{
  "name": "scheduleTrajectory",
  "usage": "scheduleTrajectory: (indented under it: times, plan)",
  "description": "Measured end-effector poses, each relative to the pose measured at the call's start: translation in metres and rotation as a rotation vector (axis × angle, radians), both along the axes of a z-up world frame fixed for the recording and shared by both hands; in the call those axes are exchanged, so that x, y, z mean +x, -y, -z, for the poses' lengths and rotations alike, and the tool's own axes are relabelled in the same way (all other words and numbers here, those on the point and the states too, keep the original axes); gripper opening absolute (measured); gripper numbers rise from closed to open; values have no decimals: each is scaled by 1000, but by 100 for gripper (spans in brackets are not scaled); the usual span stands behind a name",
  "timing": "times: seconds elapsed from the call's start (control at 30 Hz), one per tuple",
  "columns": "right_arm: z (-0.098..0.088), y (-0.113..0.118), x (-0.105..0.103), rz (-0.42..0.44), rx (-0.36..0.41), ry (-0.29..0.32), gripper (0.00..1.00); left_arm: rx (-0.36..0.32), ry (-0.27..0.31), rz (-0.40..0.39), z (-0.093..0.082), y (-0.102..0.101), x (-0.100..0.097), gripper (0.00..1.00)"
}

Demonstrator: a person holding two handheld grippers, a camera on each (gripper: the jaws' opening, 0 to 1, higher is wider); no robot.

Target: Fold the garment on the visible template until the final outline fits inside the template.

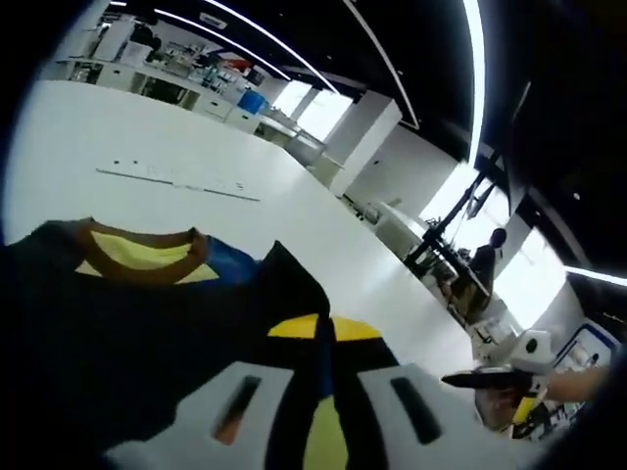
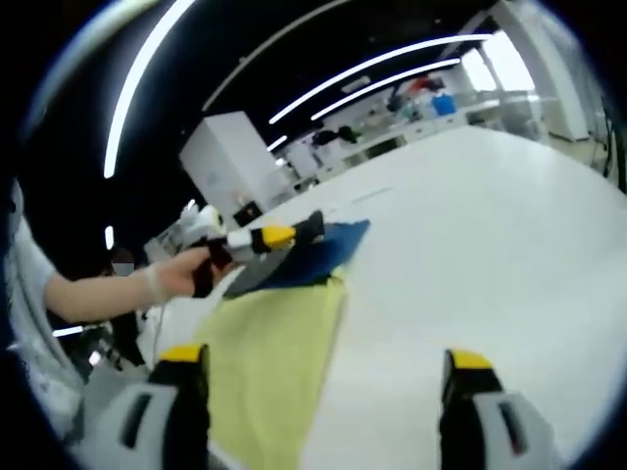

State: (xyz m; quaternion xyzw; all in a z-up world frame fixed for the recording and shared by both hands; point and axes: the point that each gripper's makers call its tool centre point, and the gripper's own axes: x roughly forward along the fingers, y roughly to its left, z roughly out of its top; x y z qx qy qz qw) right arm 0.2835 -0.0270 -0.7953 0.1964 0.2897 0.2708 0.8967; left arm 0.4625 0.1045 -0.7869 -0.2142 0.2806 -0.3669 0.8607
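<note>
from the right gripper view i see the garment (image 2: 279, 343) lying on the white table (image 2: 509, 245), a yellow panel near me running away into a dark blue part at the far end. its long axis runs from near to far and slightly rightward, so it points away from my right gripper (image 2: 328, 377). that gripper's jaws stand wide apart with nothing between them: the left jaw sits over the near yellow edge, the right jaw over bare table. the cloth lies left of the gap's centre, so the next grab, i judge, wants a shift to the left.

the left gripper (image 2: 312, 227) shows at the far end, held by a hand (image 2: 176, 276), its tips at the blue edge. in the left gripper view the left gripper (image 1: 323, 392) is closed on a fold of garment (image 1: 127, 333), yellow and dark cloth pinched between the jaws, with the brown collar (image 1: 137, 257) off to the left. so the left hand is the nearer one to the far end, the right to the near yellow end.

faint marks (image 1: 176, 181) lie on the table beyond the collar; i cannot tell whether they are the template.
</note>
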Motion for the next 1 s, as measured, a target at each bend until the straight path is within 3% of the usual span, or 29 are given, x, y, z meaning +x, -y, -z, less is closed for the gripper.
scheduleTrajectory:
  times: [0.17, 0.37, 0.43, 0.67, 0.77, 0.9, 1.0]
  plan:
    - [0, -1, 0, 1, 7, -2, 100, 17, -16, 9, 13, 1, -2, 0]
    - [0, 1, 2, 6, 7, 1, 100, 27, -14, 29, 12, 2, -7, 1]
    - [-1, 0, 2, 3, 4, 5, 100, 34, -14, 32, 12, 2, -9, 5]
    - [-2, -6, 3, -9, -2, 7, 100, 77, 57, 49, 10, -7, -7, 28]
    - [-3, -8, 4, -14, -2, 10, 100, 95, 103, 43, 8, -17, -7, 45]
    - [-5, -11, 7, -27, -8, 18, 100, 124, 159, 50, 6, -31, -3, 77]
    - [-6, -15, 9, -43, -21, 28, 100, 128, 173, 52, 2, -39, -6, 87]
